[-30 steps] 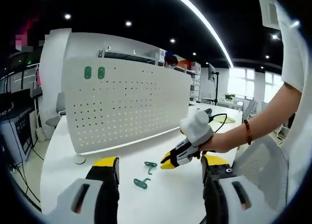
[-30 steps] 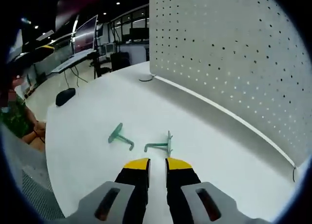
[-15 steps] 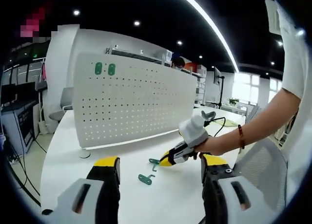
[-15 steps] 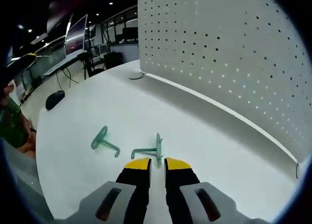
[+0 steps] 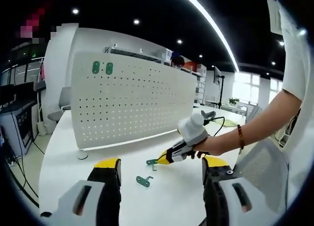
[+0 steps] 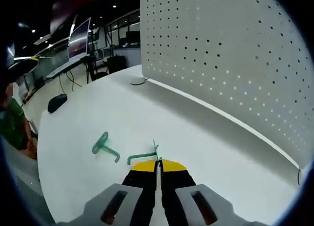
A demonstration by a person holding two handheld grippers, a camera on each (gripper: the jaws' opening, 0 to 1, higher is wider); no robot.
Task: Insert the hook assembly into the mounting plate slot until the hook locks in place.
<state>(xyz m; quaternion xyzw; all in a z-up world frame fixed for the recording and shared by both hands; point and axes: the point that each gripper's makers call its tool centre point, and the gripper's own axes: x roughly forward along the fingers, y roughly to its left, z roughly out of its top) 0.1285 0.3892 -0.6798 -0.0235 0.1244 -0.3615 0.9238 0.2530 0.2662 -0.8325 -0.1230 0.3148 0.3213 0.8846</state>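
Right tool (image 6: 157,163) pinched on near green hook (image 6: 143,156) on table (image 6: 206,137) to lift it toward pegboard (image 6: 230,54); spare hook (image 6: 104,147) beside. Left tool (image 5: 159,168) wide open, empty, idle.

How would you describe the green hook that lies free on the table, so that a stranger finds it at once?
Start at the white pegboard standing on the white table. In front of it lie two green hooks. The free hook lies alone, farther from the right gripper, whose jaws are closed on the other hook.
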